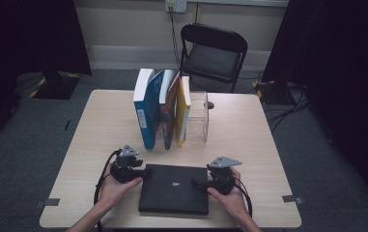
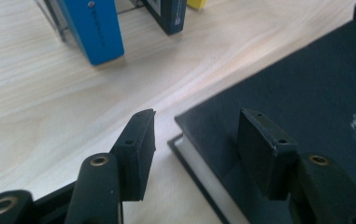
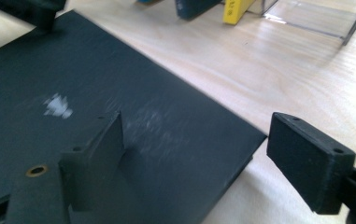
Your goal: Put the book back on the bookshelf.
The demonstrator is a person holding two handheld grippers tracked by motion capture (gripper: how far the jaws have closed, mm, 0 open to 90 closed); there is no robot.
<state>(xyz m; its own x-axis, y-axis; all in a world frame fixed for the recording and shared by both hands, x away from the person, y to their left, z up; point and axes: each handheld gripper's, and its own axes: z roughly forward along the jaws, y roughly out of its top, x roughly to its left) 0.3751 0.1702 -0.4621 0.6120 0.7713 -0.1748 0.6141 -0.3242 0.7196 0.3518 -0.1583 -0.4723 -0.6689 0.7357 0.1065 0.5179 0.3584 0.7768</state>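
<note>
Where the pale wood-grain table (image 1: pixel 249 135) meets the person's edge, lying flat: a black, matte hardcover book (image 1: pixel 174 188), rectangular, with a faint pale mark at its centre and white page edges at one corner. Behind it, a clear plastic bookend box (image 1: pixel 198 116), square-walled, propping four upright books: blue book (image 1: pixel 145 108), dark book (image 1: pixel 166 113), a thin one, yellow book (image 1: pixel 183 108). Left gripper (image 2: pixel 196 140) jaws spread apart astride the black book's left corner, pads not pressing. Right gripper (image 3: pixel 194 154) jaws wide apart astride the right corner, one pad over the cover, not clamped.
</note>
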